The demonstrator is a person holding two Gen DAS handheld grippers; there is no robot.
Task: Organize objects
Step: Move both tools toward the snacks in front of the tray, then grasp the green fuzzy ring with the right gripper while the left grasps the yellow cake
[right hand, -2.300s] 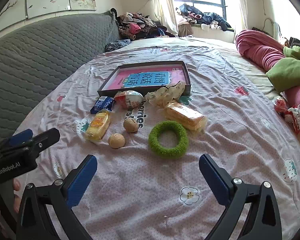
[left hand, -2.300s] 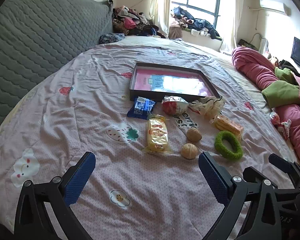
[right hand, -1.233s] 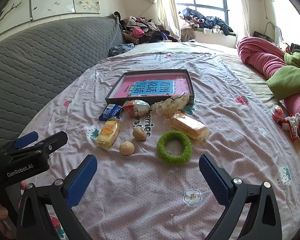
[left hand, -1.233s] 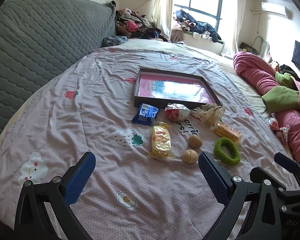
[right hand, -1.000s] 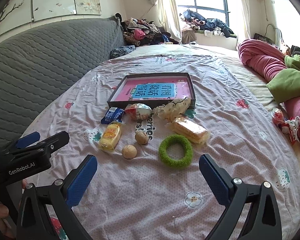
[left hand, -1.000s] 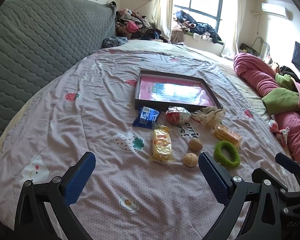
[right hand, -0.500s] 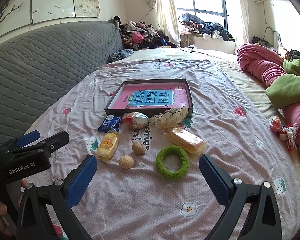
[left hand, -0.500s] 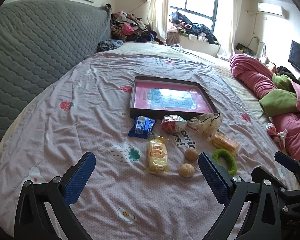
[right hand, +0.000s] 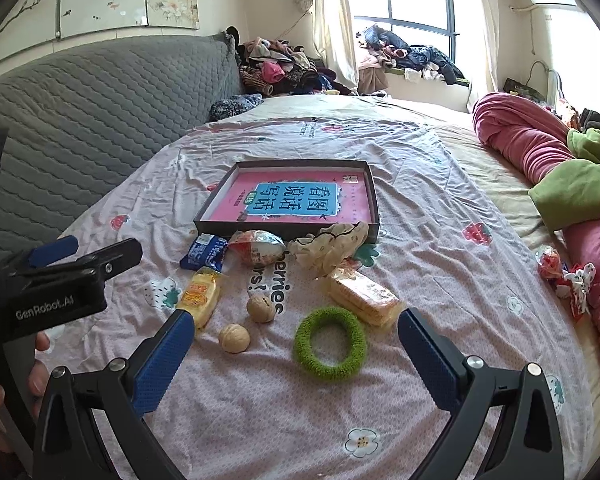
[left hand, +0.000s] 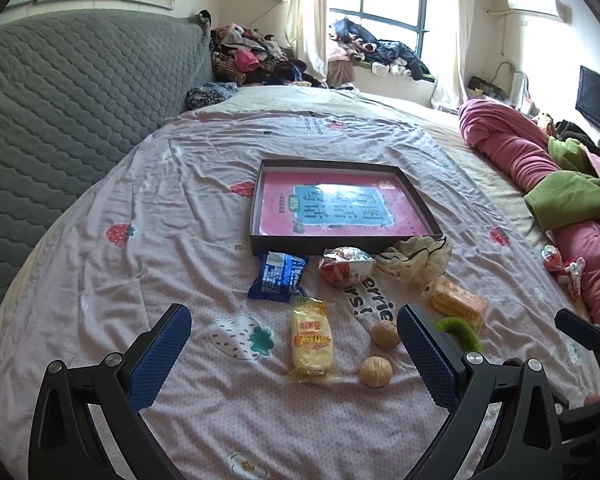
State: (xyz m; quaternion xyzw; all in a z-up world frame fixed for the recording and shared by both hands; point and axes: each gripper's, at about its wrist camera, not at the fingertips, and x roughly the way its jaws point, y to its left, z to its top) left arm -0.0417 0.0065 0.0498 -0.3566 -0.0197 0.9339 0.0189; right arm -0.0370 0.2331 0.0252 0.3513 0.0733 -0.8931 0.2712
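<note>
Left gripper and right gripper hover wide open, empty; fuzzy green fabric ring lies near the shallow dark cardboard tray.

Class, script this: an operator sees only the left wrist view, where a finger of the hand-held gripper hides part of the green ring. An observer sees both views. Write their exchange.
Operator: Is the green ring whole?
Observer: Yes. The right wrist view shows the green ring as a closed loop lying flat on the bedspread.
Operator: Is the right hand-held gripper ready to take it?
Observer: The right hand-held gripper is open, jaws wide apart, with the ring lying ahead between them.
</note>
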